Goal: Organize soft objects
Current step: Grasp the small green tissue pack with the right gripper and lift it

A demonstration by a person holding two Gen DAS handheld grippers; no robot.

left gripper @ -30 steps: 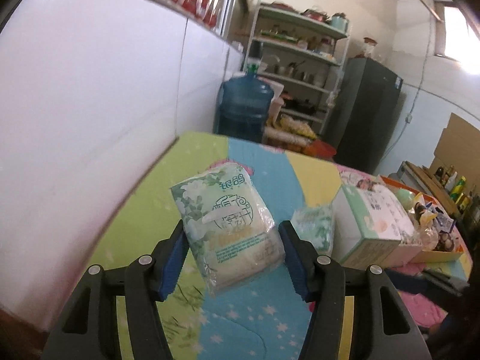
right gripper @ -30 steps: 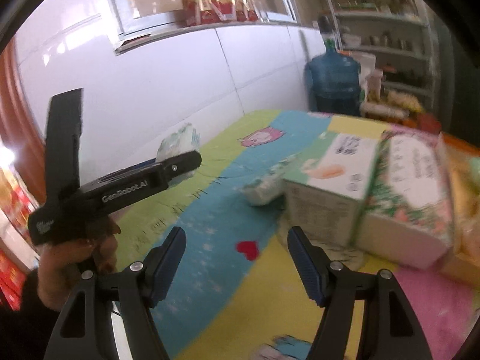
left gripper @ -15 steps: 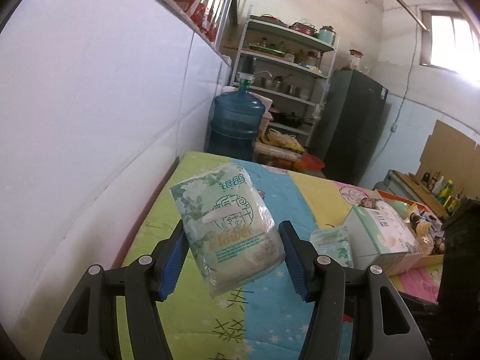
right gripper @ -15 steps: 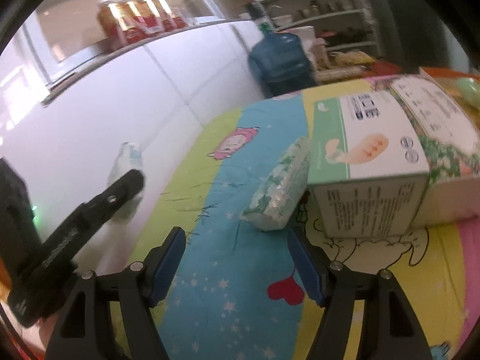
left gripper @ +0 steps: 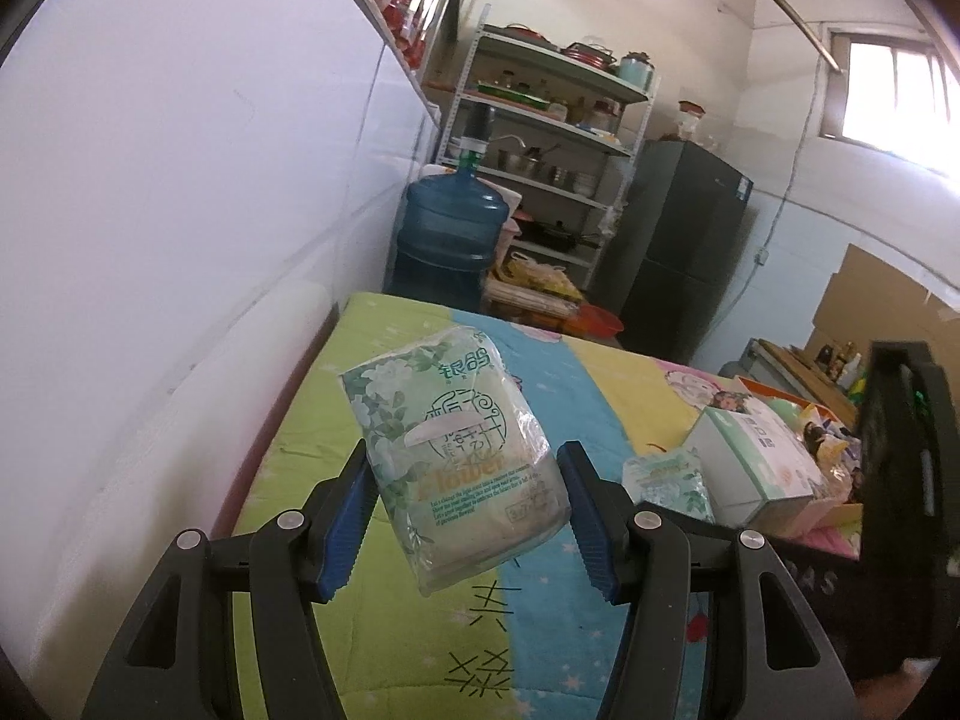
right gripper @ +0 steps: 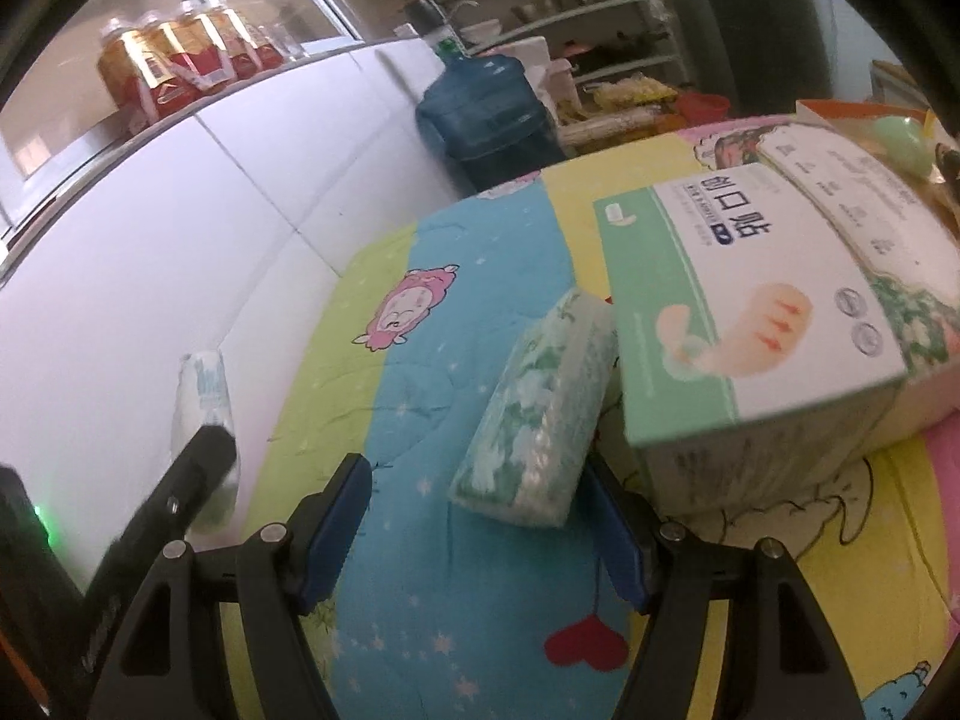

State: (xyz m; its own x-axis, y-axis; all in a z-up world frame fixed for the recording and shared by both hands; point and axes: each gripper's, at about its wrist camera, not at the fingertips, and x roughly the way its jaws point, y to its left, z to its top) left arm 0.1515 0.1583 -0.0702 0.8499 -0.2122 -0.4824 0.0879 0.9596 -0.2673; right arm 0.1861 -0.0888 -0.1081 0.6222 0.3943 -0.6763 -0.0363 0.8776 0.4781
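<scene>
left gripper (left gripper: pixel 465 504) clamped on a tissue pack (left gripper: pixel 456 450), held above the table (left gripper: pixel 312 438). right gripper (right gripper: pixel 474 531) spread apart around a second pack (right gripper: pixel 540 414) lying against a box (right gripper: pixel 744 312). packs look light, squashy, film slippery; grip the broad sides mid-body.

Blue water jug (left gripper: pixel 451 234) stood by white wall, w/ metal shelf rack (left gripper: pixel 543 120) of pots behind & dark fridge (left gripper: pixel 678 252) to its right. Drink bottles (right gripper: pixel 168 69) lined the window ledge. Cartoon-print cover (right gripper: pixel 432 312) lay over the bed. Cardboard (left gripper: pixel 882 300) leaned far right.
</scene>
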